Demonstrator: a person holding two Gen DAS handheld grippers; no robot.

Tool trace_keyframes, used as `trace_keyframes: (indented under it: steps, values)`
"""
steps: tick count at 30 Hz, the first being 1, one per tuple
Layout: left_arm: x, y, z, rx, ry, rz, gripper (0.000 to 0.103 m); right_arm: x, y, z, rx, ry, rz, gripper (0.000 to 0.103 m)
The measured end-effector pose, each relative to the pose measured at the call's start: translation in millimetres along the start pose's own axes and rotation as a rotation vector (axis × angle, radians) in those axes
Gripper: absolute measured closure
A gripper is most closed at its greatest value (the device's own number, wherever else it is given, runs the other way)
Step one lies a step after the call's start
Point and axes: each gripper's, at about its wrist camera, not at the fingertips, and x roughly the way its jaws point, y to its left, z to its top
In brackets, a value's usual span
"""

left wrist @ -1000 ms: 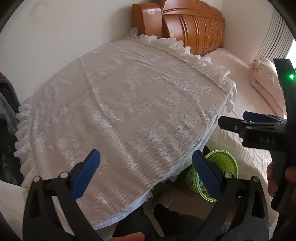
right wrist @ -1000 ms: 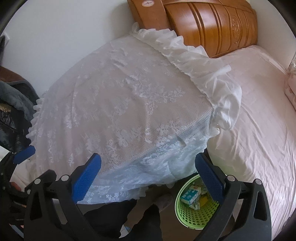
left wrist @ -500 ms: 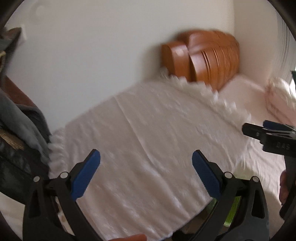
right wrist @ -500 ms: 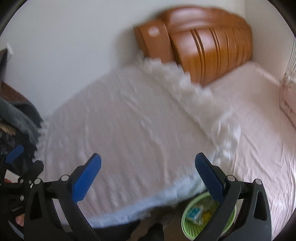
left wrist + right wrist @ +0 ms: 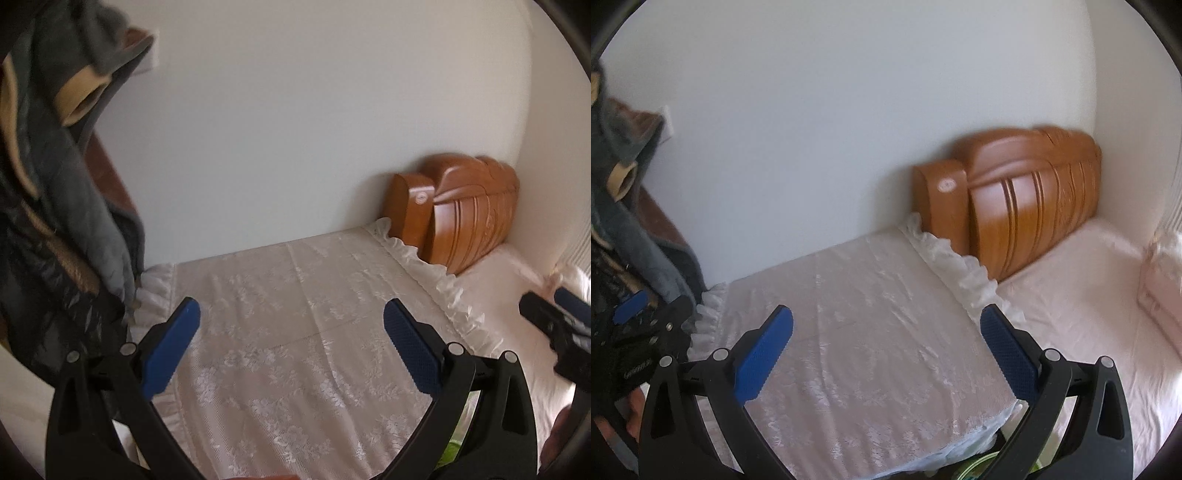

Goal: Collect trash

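Note:
My left gripper (image 5: pixel 291 349) is open and empty, held above a white lace-covered table (image 5: pixel 295 332). My right gripper (image 5: pixel 886 349) is open and empty too, above the same table (image 5: pixel 849 332), and shows at the right edge of the left wrist view (image 5: pixel 554 325). Only a sliver of the green trash basket (image 5: pixel 975 466) shows at the bottom edge, also in the left wrist view (image 5: pixel 452 448). I see no loose trash on the table.
A wooden headboard (image 5: pixel 1015 199) stands in the corner behind a bed with a pink sheet (image 5: pixel 1089 302). Dark clothes (image 5: pixel 55 184) hang at the left. A white wall (image 5: pixel 849 110) is straight ahead.
Both grippers have tilted upward, so the wall fills the upper view and the green basket has slid almost out of sight. Both stay open.

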Motion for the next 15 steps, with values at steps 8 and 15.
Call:
trace_keyframes:
  steps: [8, 15]
  values:
    - [18.6, 26.9, -3.3, -0.054, 0.061, 0.017, 0.008, 10.0, 32.0, 3.9, -0.033, 0.057, 0.067, 0.002]
    - [32.1, 38.8, -5.6, -0.070, 0.097, 0.038, 0.008, 16.7, 52.8, -2.9, -0.059, 0.086, 0.062, 0.002]
